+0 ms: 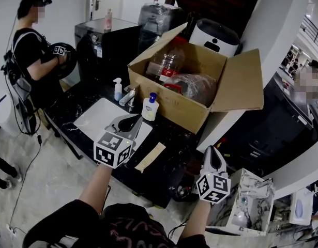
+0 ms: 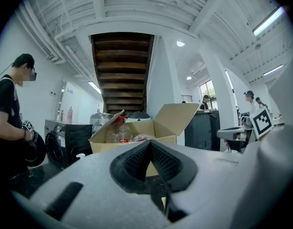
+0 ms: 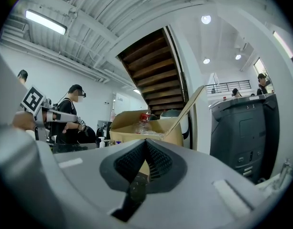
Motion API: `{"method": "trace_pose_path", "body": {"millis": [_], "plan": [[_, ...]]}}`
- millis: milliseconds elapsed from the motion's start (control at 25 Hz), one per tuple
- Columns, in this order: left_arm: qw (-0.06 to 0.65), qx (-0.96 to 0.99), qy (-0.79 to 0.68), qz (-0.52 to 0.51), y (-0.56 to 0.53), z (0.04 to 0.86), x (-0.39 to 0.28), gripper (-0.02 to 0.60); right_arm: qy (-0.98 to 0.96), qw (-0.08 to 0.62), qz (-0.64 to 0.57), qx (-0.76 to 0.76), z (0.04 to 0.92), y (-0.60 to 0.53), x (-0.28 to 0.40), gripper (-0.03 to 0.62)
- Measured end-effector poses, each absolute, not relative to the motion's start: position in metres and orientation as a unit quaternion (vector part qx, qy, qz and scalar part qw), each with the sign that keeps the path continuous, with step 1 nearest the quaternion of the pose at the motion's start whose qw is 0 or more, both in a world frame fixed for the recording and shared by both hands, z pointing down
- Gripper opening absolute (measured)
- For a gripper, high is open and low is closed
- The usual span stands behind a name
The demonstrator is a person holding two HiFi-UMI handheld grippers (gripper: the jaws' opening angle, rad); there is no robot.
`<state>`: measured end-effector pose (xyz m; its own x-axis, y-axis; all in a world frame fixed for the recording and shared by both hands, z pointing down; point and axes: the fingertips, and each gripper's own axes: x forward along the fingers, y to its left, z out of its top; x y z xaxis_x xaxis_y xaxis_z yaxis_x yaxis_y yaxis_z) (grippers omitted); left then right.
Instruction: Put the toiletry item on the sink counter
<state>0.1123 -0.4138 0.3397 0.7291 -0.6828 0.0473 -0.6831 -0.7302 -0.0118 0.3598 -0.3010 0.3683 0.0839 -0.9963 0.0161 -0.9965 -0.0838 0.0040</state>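
On the black sink counter (image 1: 171, 138), a white bottle with a blue cap (image 1: 150, 107) stands beside the open cardboard box (image 1: 192, 89). A small spray bottle (image 1: 118, 89) and the faucet (image 1: 129, 96) stand behind the white basin (image 1: 99, 115). My left gripper (image 1: 133, 120) hovers over the basin's right side, shut and empty, a little short of the blue-capped bottle. My right gripper (image 1: 212, 151) hangs off the counter's right end, also shut and empty. Both gripper views look over closed jaws toward the box (image 2: 136, 133) (image 3: 141, 125).
Clear plastic bottles (image 1: 169, 63) fill the box. A cardboard strip (image 1: 151, 156) lies on the counter's near side. A person (image 1: 32, 50) with a gripper stands at the left by a black machine (image 1: 104, 40). A white bin of cables (image 1: 246, 200) sits at lower right.
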Motion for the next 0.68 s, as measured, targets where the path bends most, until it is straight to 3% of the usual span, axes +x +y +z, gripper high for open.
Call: {"method": "trace_pose_path", "body": {"millis": [680], "plan": [[0.024,0.932,-0.361,0.002,-0.419,0.338,0.118,-0.002,-0.670,0.016,0.003,0.742,0.372,-0.308,0.368,0.008]]}}
